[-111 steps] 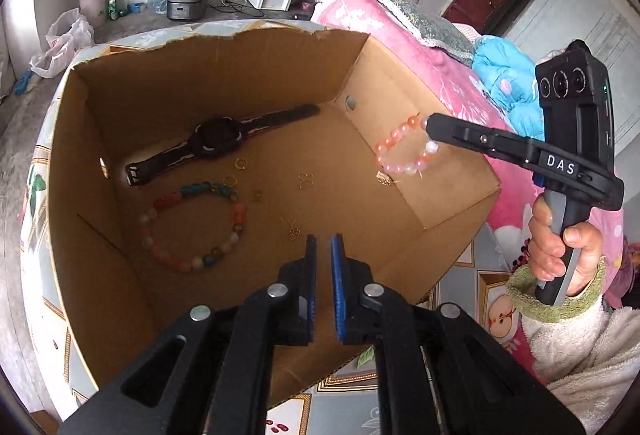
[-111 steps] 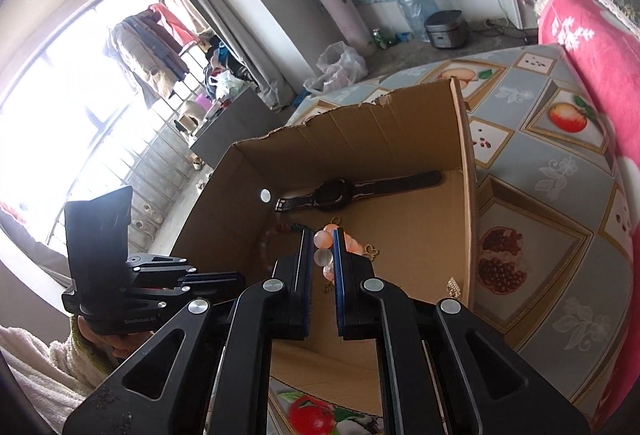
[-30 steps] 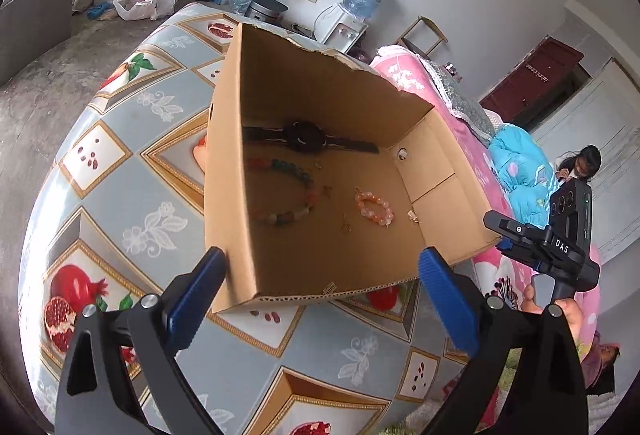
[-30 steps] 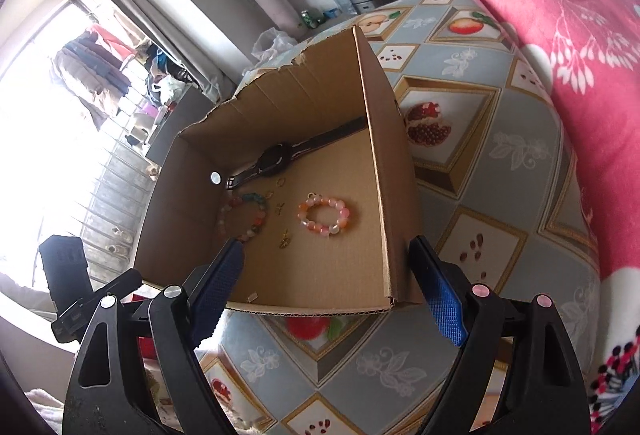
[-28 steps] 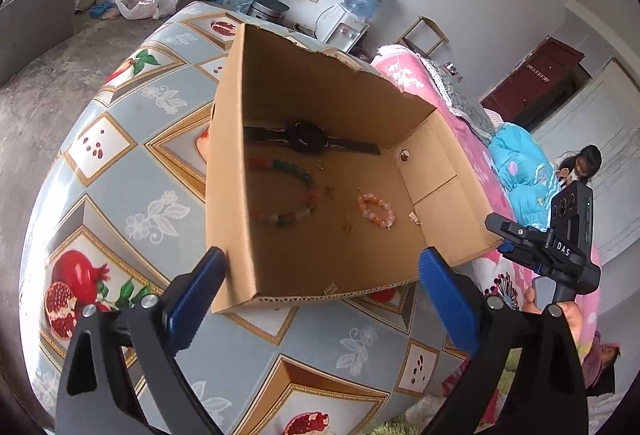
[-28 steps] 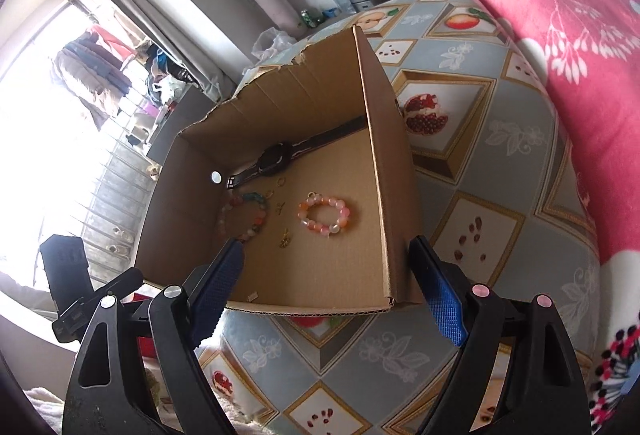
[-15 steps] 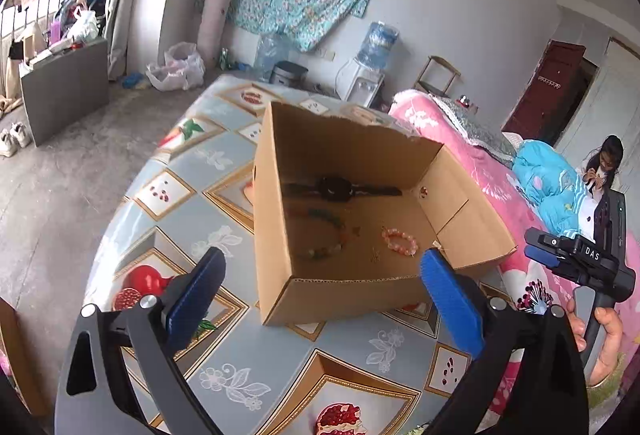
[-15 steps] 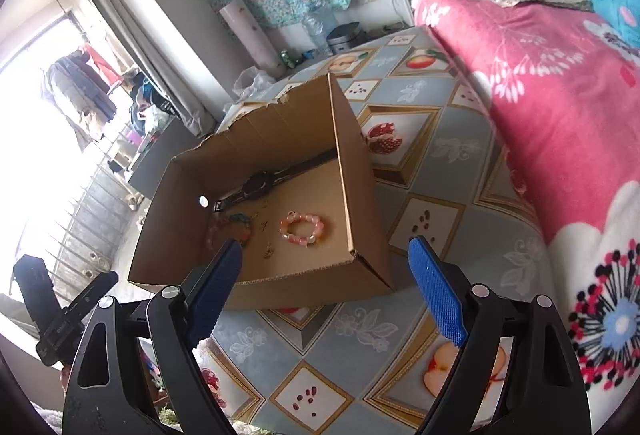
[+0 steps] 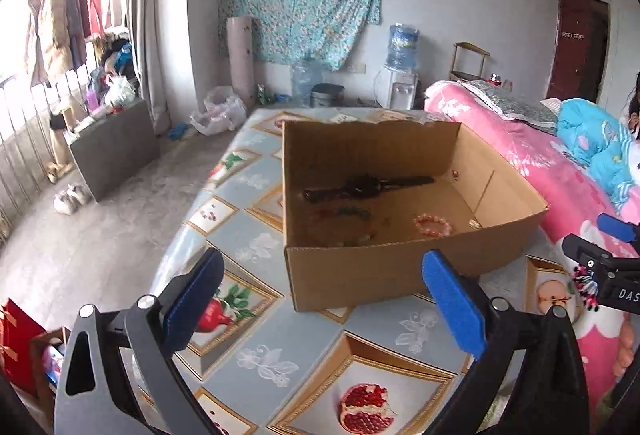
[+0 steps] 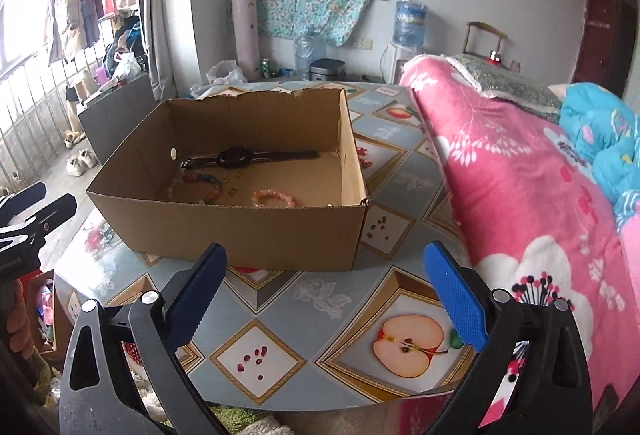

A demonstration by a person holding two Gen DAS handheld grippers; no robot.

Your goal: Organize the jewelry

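Both my left hand-held gripper and right hand-held gripper have backed away, spread and empty; the pink bead bracelet lies in the brown cardboard box, stowed.

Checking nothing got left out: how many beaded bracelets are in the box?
2. The pink bracelet lies near the front middle of the cardboard box; the multicolored bracelet lies to its left, below the watch. The front wall may hide more.

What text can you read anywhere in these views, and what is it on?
"DAS": white letters on the black body of the right gripper, seen from the left wrist.
Faint white print on the left gripper body: too blurred to read.
Nothing legible on the cardboard box or watch.
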